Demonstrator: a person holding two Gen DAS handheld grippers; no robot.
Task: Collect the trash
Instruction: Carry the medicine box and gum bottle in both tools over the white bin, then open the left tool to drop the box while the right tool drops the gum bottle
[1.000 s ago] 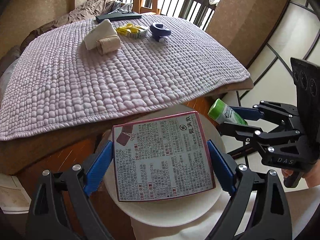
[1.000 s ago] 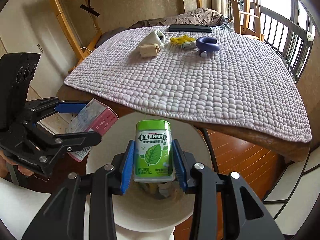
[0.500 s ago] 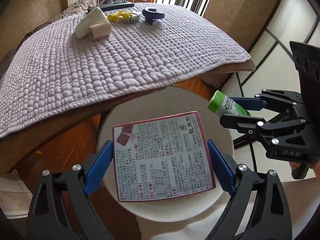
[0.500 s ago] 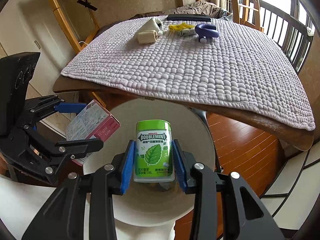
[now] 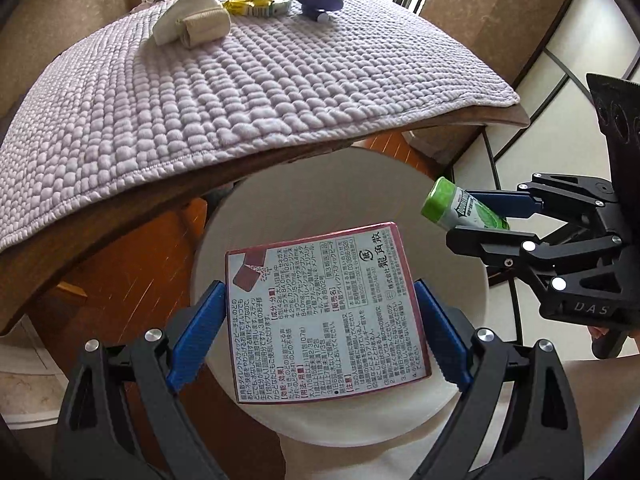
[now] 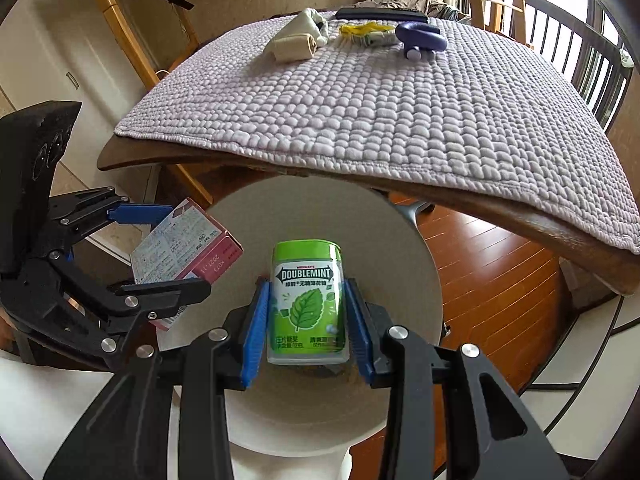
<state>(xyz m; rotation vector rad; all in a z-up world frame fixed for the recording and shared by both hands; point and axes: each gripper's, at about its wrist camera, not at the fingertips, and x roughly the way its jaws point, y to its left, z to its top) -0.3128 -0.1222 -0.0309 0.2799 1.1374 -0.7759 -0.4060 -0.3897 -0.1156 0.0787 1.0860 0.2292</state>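
Observation:
My left gripper [image 5: 320,312] is shut on a flat pink-edged medicine box [image 5: 324,312] printed with Japanese text and holds it above the open white round bin [image 5: 280,200]. My right gripper [image 6: 307,312] is shut on a green Doublemint gum bottle [image 6: 307,300], also above the bin [image 6: 320,208]. The box [image 6: 188,248] and left gripper [image 6: 156,248] show at the left of the right wrist view. The bottle [image 5: 460,210] and right gripper [image 5: 468,216] show at the right of the left wrist view.
A wooden table with a lilac knitted cover [image 5: 240,80] stands just beyond the bin. At its far end lie a beige rolled cloth [image 5: 192,24], a yellow wrapper [image 5: 256,4], a purple ring-shaped object [image 5: 320,0] and a black remote [image 6: 380,14]. Wooden floor [image 6: 500,280] lies under the table.
Both grippers have moved further over the bin with their items still held. The bin's opening now shows more fully beneath the box and the bottle.

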